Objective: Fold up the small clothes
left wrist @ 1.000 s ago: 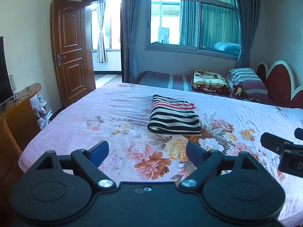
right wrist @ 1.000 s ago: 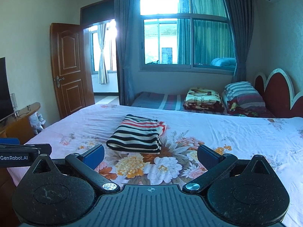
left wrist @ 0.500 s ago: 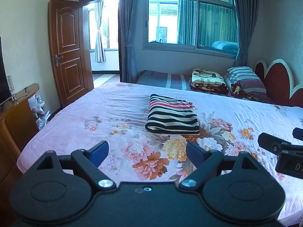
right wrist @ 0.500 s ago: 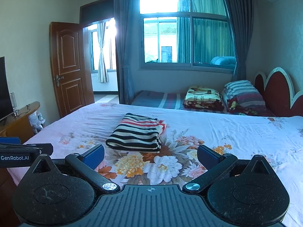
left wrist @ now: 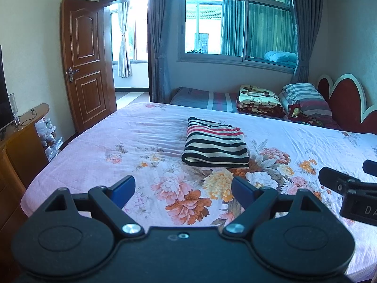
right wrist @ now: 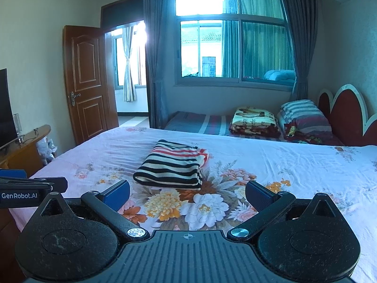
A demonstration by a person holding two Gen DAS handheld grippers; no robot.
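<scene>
One wide bed (left wrist: 146,141) fills the room, spread with a pink sheet printed in large flowers; behind it stand a brown panelled door (left wrist: 87,63) swung open, a broad window (left wrist: 238,28) hung with grey-blue curtains, and a red scalloped headboard (left wrist: 344,103) at the right; a second, lower mattress beside the bed carries a folded printed blanket (left wrist: 256,99) and a striped pillow (left wrist: 304,96); a wooden cabinet (left wrist: 21,141) stands at the left. One folded striped garment (left wrist: 215,146), black and cream with red bands toward its far end, lies flat near the middle of the bed, a neat rectangle with its rolled fold nearest the cameras. Both tools hover apart from it, holding nothing: the left tool (left wrist: 182,187) with fingers spread wide, the right tool (right wrist: 187,192) likewise spread.
</scene>
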